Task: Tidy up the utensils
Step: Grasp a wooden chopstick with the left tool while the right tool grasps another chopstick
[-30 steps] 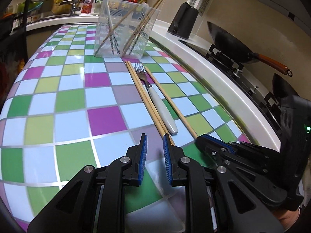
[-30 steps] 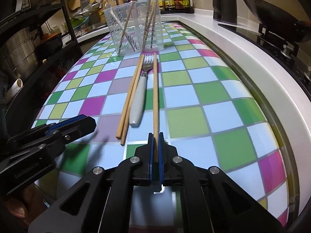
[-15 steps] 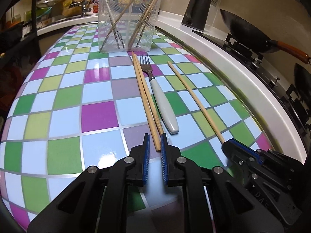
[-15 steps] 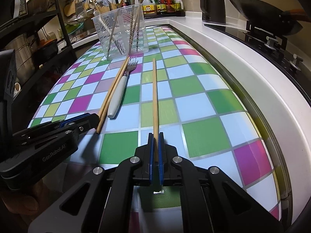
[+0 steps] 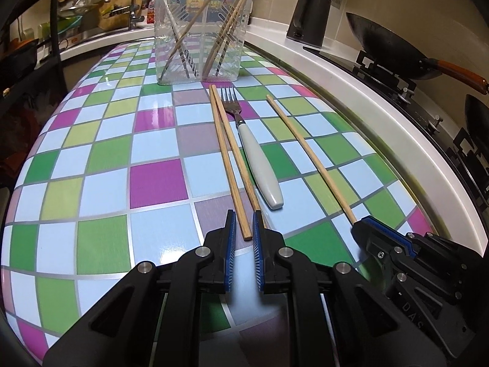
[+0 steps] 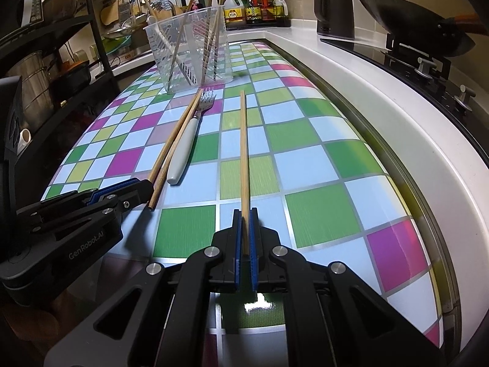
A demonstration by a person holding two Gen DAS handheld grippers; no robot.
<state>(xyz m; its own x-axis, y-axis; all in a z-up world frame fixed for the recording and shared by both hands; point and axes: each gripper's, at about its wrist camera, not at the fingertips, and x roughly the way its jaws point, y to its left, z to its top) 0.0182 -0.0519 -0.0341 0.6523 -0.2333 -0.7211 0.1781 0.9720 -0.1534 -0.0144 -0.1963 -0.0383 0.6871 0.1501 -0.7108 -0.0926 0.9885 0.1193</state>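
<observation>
A clear plastic utensil holder (image 5: 200, 36) (image 6: 189, 52) stands at the far end of the checkered table, with several chopsticks and a white utensil in it. Two wooden chopsticks (image 5: 227, 153) (image 6: 174, 140) lie side by side beside a white-handled fork (image 5: 259, 165) (image 6: 186, 150). My left gripper (image 5: 244, 221) (image 6: 122, 188) is slightly open, its jaws on either side of the near ends of the two chopsticks. My right gripper (image 6: 244, 214) (image 5: 369, 223) is shut on a single chopstick (image 6: 243, 150) (image 5: 308, 156), which points toward the holder.
A white counter edge (image 5: 366, 98) runs along the right of the table. Beyond it are a stove with a black wok (image 5: 394, 49) and a black kettle (image 5: 310, 16). Oil bottles (image 6: 253, 9) stand at the back. A dark shelf rack (image 6: 52, 70) stands at the left.
My right gripper has moved to the right with its chopstick, away from the fork. My left gripper has moved forward, so the near ends of the two chopsticks now lie between its jaws.
</observation>
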